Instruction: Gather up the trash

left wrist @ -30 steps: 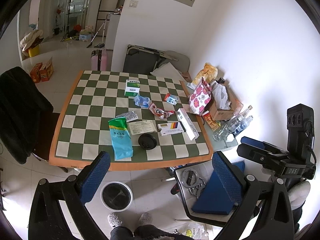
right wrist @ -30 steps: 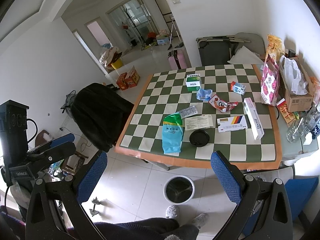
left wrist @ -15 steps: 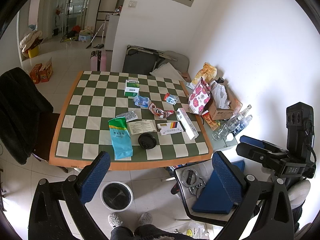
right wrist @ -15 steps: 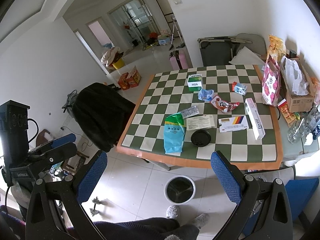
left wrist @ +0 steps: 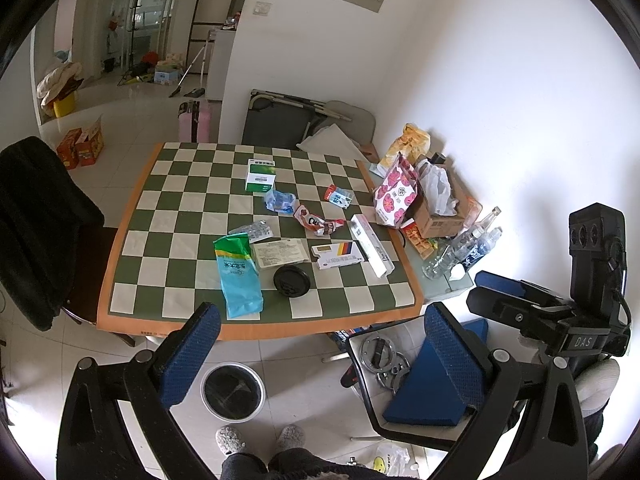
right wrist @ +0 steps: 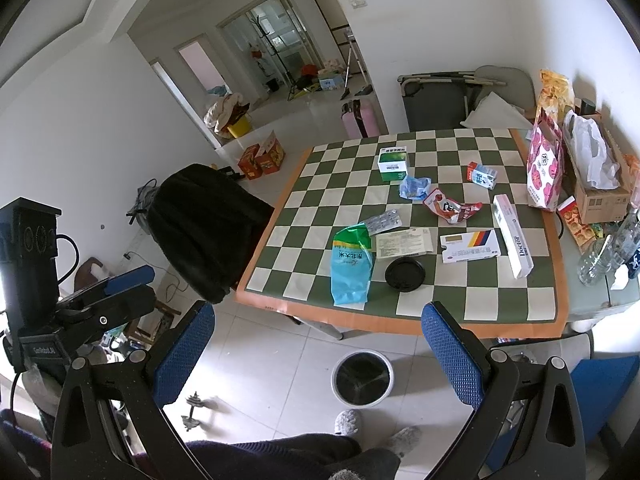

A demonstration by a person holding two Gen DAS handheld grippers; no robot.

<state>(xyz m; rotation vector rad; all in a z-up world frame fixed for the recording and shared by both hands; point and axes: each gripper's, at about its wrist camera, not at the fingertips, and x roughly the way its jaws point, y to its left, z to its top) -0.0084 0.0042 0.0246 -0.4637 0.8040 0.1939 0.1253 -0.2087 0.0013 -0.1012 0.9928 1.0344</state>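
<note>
Trash lies on a green-and-white checkered table [left wrist: 176, 240] [right wrist: 320, 216]: a blue-green bag [left wrist: 238, 276] [right wrist: 351, 266], a black lid [left wrist: 291, 281] [right wrist: 405, 274], a paper leaflet [left wrist: 280, 253], a red wrapper [left wrist: 318, 222] [right wrist: 452, 208], a crumpled blue wrapper [left wrist: 280, 201], several boxes. A white bin with a black liner [left wrist: 233, 391] [right wrist: 362, 378] stands on the floor before the table. My left gripper [left wrist: 320, 348] and right gripper [right wrist: 316, 344] are open and empty, held above the floor short of the table.
A chair draped with a black coat [left wrist: 36, 224] [right wrist: 200, 224] stands left of the table. A side table [left wrist: 444, 280] with a cardboard box [left wrist: 436, 216], a pink bag [left wrist: 396, 192] and bottles [left wrist: 464, 244] stands right. A chair with a blue cushion [left wrist: 428, 396] is nearby.
Both views have shifted very slightly. Nothing on the table has moved, and both grippers stay open.
</note>
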